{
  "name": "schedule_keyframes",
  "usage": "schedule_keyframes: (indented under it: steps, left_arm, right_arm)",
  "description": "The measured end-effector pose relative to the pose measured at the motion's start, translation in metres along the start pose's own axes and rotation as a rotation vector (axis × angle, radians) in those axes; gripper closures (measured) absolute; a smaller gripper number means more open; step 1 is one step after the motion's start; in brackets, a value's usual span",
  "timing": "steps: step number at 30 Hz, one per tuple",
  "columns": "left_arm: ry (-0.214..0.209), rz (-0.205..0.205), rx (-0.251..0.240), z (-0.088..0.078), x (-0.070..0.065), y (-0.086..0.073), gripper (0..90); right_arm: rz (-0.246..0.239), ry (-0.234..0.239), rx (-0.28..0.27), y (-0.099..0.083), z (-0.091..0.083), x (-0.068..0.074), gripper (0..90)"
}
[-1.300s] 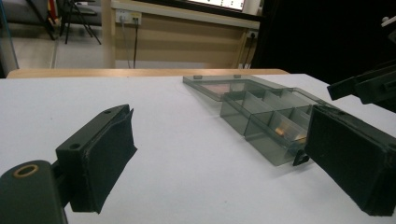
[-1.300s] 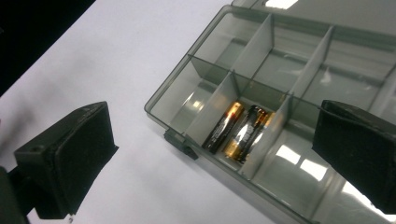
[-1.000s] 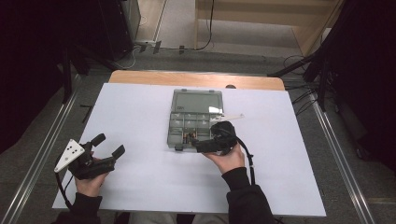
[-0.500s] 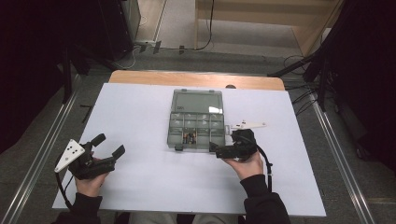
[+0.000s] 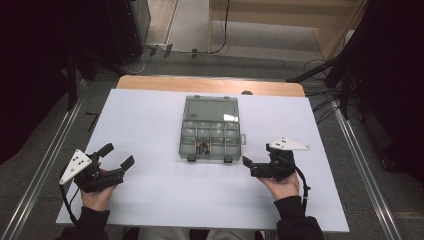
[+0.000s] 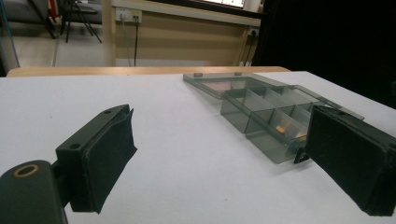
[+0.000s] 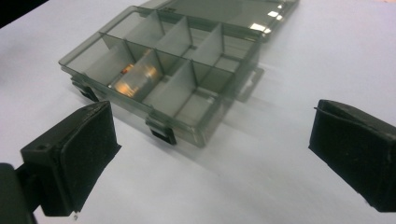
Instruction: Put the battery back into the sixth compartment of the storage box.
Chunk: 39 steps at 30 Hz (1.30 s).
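Resting on the white tabletop [image 5: 150, 125], both grippers flank an open box [image 5: 210, 131].
Left gripper [image 5: 119, 156], fingers wide and empty, sits well left; box mid-table, lid back; right gripper [image 5: 256, 159], fingers wide, just right of its front corner.

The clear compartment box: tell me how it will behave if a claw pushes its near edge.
The compartment box looks like thin hard plastic, so probably stiff and light; on the smooth white table it would likely slide rather than tip. Its lid lies open flat behind, so it may swing. The small metallic items inside could roll within their cell.
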<state>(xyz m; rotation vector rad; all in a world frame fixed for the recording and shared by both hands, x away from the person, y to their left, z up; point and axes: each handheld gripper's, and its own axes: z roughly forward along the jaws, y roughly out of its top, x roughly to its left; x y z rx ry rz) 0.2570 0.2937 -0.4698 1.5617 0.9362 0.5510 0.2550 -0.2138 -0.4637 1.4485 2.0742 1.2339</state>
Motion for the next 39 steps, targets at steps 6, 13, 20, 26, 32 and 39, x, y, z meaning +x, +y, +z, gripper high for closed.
schedule_keyframes:
  steps: [6, 13, 20, 26, 32, 39]
  left_arm:
    - [0.000, 0.001, -0.001, 0.000, 0.000, 0.000, 8.0]
    - [0.000, 0.001, -0.001, 0.000, -0.001, 0.000, 8.0]
    - [0.002, 0.001, 0.001, -0.001, -0.002, 0.000, 8.0]
    - [0.000, 0.000, 0.003, 0.000, -0.002, -0.001, 8.0]
    - [0.001, 0.003, 0.002, 0.001, -0.004, -0.001, 8.0]
    - [-0.006, -0.005, 0.003, 0.001, -0.003, -0.001, 8.0]
  right_arm:
    - [0.004, -0.009, -0.040, -0.012, -0.010, -0.011, 1.1]
    - [-0.041, -0.018, -0.180, -0.031, -0.025, -0.018, 6.3]
    - [0.004, -0.063, -0.231, -0.044, -0.033, -0.031, 6.3]
    - [-0.005, -0.074, -0.299, -0.055, -0.045, -0.034, 6.3]
    - [-0.042, -0.056, -0.357, -0.060, -0.055, -0.029, 6.4]
    - [-0.056, -0.069, -0.345, -0.061, -0.053, -0.028, 6.3]
